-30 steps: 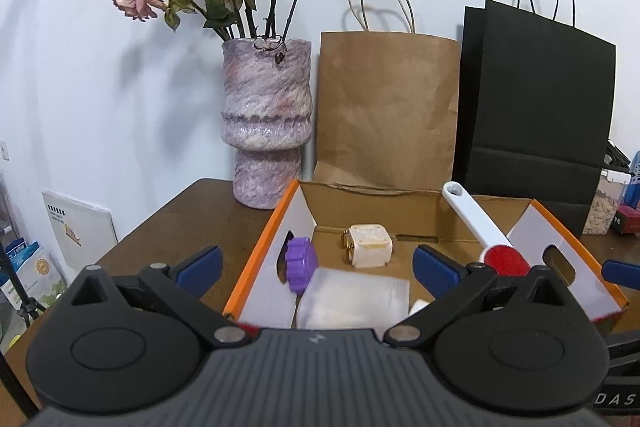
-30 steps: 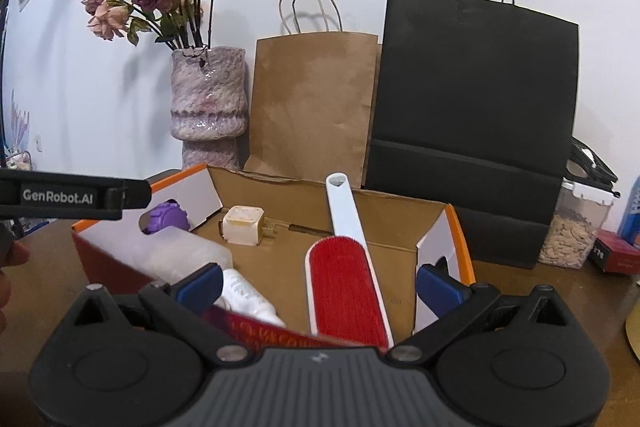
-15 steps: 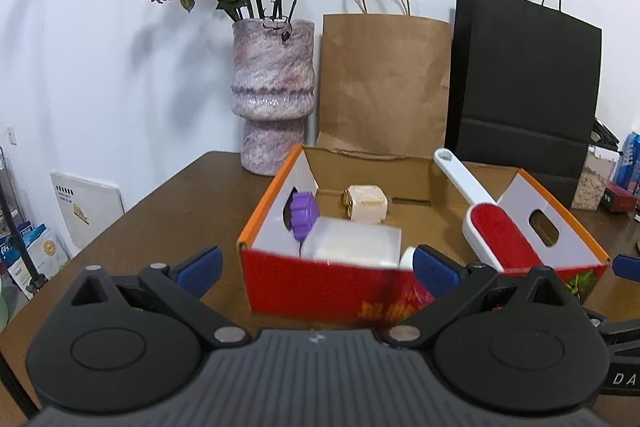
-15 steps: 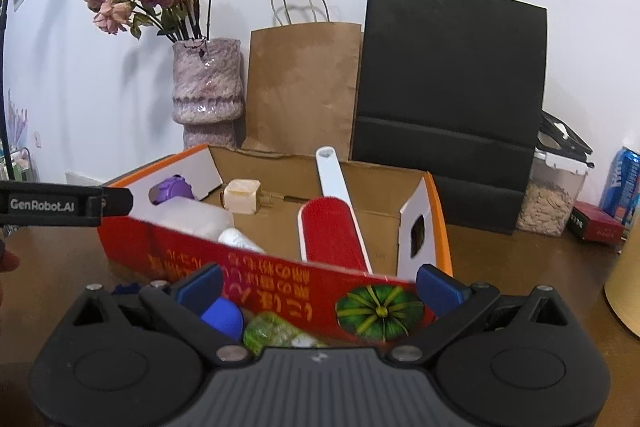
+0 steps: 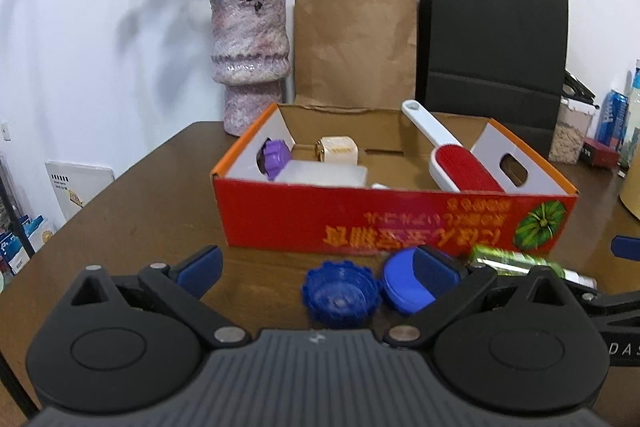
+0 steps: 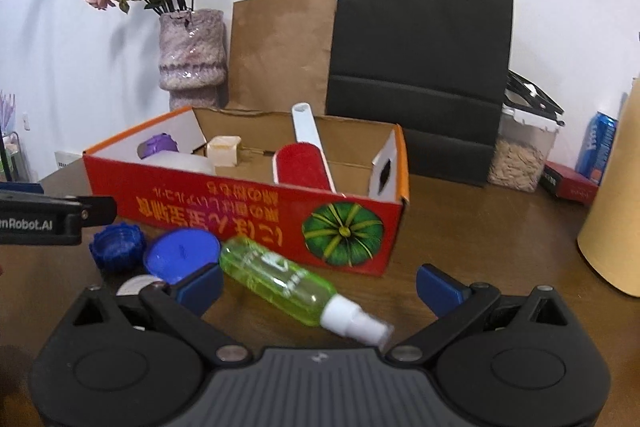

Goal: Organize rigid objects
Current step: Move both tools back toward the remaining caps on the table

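Both grippers wide open, empty. Green spray bottle (image 6: 276, 277) lies at my right gripper's (image 6: 318, 285) 12 o'clock, before the red box (image 6: 256, 211). I'd straddle its body crosswise, avoiding the blue caps (image 5: 340, 293) at 9 o'clock.

both wrist cameras sit low over the wooden table (image 5: 120, 227), near and facing the red cardboard box (image 5: 392, 223) (image 6: 248, 211), left camera further left; both show it.

Caps (image 5: 340, 293) and bottle (image 6: 280, 277) before box (image 5: 392, 223)

red box (image 5: 280, 219), green bottle (image 6: 276, 277), blue caps (image 5: 340, 293)
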{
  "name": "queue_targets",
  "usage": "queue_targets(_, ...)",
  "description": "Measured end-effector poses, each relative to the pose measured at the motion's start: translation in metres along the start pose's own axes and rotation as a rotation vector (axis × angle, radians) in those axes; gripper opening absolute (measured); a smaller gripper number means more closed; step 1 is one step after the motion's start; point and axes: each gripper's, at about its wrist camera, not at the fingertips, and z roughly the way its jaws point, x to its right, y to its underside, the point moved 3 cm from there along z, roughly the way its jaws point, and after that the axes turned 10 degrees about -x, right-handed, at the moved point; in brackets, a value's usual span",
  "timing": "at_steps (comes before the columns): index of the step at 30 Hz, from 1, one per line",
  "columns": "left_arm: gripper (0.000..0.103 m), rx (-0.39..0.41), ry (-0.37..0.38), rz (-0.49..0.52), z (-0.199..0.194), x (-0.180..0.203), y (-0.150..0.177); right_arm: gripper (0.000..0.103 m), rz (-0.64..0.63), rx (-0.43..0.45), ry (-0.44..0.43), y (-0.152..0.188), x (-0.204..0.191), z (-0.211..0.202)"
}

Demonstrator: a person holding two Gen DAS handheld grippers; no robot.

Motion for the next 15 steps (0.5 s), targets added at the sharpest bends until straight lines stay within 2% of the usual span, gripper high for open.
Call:
queue_targets(8,0.103,-0.021,-0.005,0.004,-0.010,0.006,0.018,0.103,0.013,-0.024,-0.003,0.016,0.007,-0.010)
queue_targets(15,0.103,-0.057,-0.021,-0.010,-0.010,-0.004,0.028,0.103,-0.027,-0.033,-0.016,0.024,-0.006,-0.015)
